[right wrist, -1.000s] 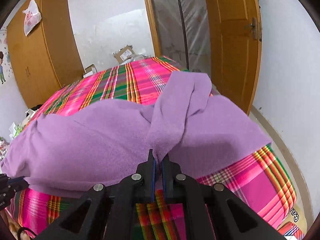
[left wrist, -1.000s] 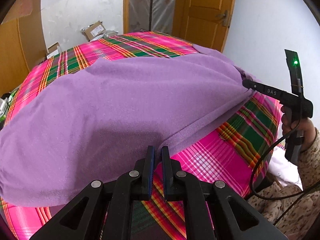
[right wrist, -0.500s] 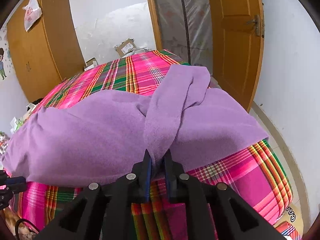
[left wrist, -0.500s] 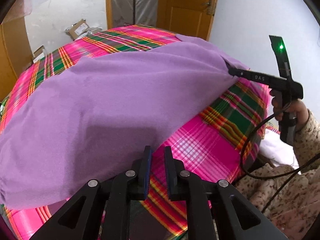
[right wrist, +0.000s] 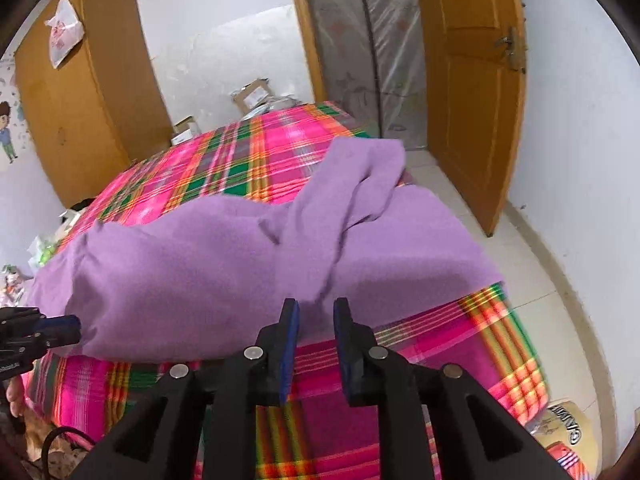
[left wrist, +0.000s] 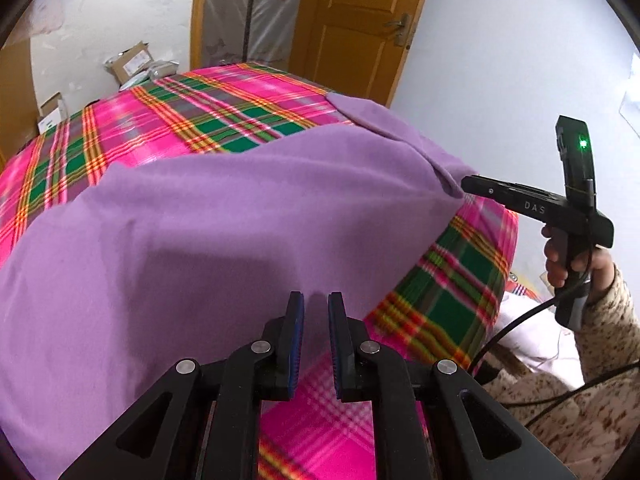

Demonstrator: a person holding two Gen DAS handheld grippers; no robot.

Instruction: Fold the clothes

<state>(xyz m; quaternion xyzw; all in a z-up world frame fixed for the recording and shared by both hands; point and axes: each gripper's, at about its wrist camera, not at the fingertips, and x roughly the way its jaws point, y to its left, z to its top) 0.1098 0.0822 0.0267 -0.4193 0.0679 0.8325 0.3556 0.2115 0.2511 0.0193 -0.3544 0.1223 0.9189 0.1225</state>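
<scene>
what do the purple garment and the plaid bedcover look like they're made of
The purple garment looks like soft fleece or brushed knit: matte, faintly fuzzy, falling in thick rounded folds. The plaid bedcover looks like thin woven cloth, perhaps synthetic: smooth, flat, with a slight sheen on the pink. Neither fibre is certain.

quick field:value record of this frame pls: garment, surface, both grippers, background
garment: purple fleece garment, spread flat, one sleeve folded across the body
surface: bed with pink-green plaid sheet
left gripper: open, at the near hem, nothing between the fingers
right gripper: open, empty, at the garment's right edge
background: wooden door, wooden wardrobe, cardboard boxes on the floor
</scene>
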